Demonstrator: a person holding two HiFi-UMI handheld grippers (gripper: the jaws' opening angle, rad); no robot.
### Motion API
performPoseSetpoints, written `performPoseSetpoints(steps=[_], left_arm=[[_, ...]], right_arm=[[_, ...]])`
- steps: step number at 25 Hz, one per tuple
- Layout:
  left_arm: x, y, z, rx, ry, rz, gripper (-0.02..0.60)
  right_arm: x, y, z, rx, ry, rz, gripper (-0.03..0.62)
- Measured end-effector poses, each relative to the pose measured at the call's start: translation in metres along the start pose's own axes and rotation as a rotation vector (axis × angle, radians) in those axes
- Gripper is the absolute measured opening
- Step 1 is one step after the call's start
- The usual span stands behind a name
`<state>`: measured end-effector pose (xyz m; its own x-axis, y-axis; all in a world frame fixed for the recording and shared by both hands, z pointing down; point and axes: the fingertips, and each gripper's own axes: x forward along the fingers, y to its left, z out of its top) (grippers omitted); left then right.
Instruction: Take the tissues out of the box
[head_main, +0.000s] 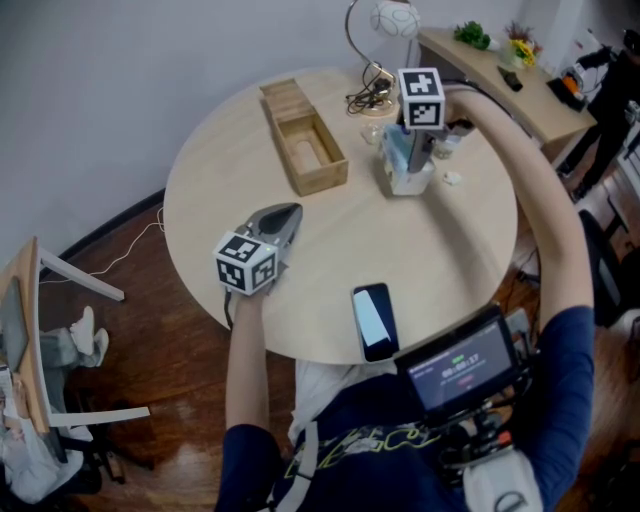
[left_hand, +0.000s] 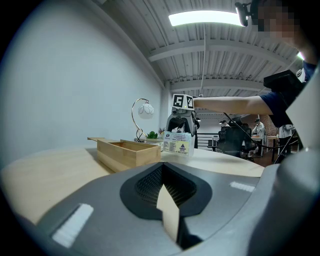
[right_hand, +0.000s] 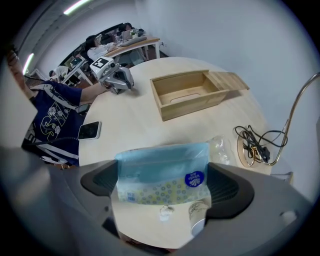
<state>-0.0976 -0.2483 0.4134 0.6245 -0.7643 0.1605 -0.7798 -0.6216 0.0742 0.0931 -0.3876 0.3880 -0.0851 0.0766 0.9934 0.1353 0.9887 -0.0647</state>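
One smartphone (head_main: 374, 320) lies at the near edge of the round table (head_main: 450, 250). Left of it, the left gripper (head_main: 285, 218) rests on the tabletop, jaws closed together on nothing. Beyond, toward the far left edge, one open wooden box (head_main: 325, 181) shows only its bare floor, its sliding lid drawn back. At the far right, the right gripper (right_hand: 165, 186) clamps one blue tissue pack (right_hand: 160, 167) by both sides, outside the box. One lamp (head_main: 395, 18) stands at the far edge.
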Motion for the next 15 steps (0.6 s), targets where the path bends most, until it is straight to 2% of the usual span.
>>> performPoseSetpoints(steps=[8, 15], left_arm=[[-0.002, 0.0, 0.0, 0.0, -0.001, 0.0, 0.005], [-0.002, -0.001, 0.001, -0.001, 0.0, -0.001, 0.005]], right_arm=[[0.017, -0.001, -0.012, 0.033, 0.029, 0.002, 0.551], [0.033, 0.001, -0.015, 0.027, 0.031, 0.04, 0.551]])
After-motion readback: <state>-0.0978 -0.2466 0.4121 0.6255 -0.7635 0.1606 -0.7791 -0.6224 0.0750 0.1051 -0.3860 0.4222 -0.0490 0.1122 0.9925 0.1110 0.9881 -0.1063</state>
